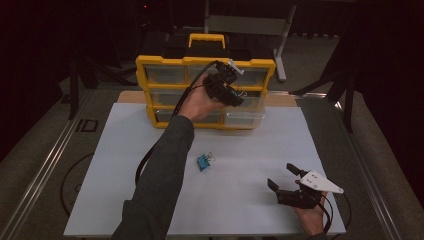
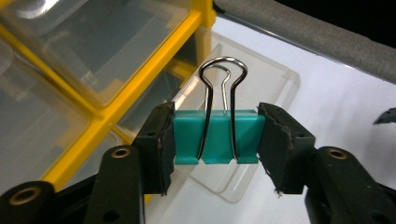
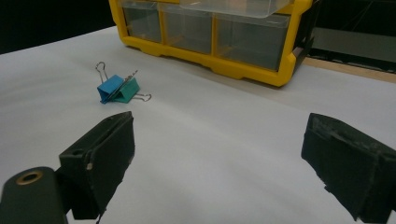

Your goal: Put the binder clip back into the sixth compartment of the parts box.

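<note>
Holding green clip (image 2: 215, 137) between pads of left hand-held gripper (image 2: 215, 140) above pulled-out clear drawer (image 2: 261, 88) of yellow organizer (image 1: 145, 75); centre over drawer before letting go. Right hand-held gripper (image 1: 283, 176) gapes idle on counter (image 1: 240, 200).

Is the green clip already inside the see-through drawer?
No, the green clip sits between the left tool's black pads, above the pulled-out clear drawer, not in it.
</note>
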Motion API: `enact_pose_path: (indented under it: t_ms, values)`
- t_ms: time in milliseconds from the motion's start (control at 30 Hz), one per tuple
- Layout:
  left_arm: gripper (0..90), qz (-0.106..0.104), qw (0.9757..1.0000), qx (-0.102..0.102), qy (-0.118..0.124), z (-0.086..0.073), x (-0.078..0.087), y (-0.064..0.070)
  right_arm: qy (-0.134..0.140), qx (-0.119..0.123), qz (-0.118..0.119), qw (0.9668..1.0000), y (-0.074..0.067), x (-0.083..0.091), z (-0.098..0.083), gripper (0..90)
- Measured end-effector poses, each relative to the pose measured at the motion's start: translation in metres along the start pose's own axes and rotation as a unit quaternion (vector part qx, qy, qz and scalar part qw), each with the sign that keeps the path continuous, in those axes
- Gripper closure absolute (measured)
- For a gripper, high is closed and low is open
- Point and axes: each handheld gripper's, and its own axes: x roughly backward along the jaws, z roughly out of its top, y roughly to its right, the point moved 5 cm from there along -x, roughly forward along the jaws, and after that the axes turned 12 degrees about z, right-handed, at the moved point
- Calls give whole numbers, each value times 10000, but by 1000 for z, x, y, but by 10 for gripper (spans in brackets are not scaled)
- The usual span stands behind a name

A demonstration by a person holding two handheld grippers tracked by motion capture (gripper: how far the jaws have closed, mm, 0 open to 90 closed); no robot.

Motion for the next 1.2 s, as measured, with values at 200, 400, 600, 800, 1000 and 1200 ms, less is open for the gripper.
enact_pose_path:
  t_ms: [200,400,600,800,1000,1200]
  values:
    - [25,202,9995,204,-121,-10,-2,-7,19,-10,-6,10000,0,1,0,95]
    - [0,213,9995,237,-75,-26,7,-10,12,10,-10,10000,0,1,0,95]
    - [0,245,9996,137,-55,-47,14,-9,-5,24,-17,10000,0,1,0,94]
    - [0,264,9995,162,16,-68,19,-6,2,9,-16,10000,-1,1,0,95]
    - [0,267,9996,107,32,-89,20,-1,2,10,-11,10000,-1,1,0,95]
    - [0,261,9997,-3,-30,-113,16,7,3,8,-10,10000,-1,1,0,95]
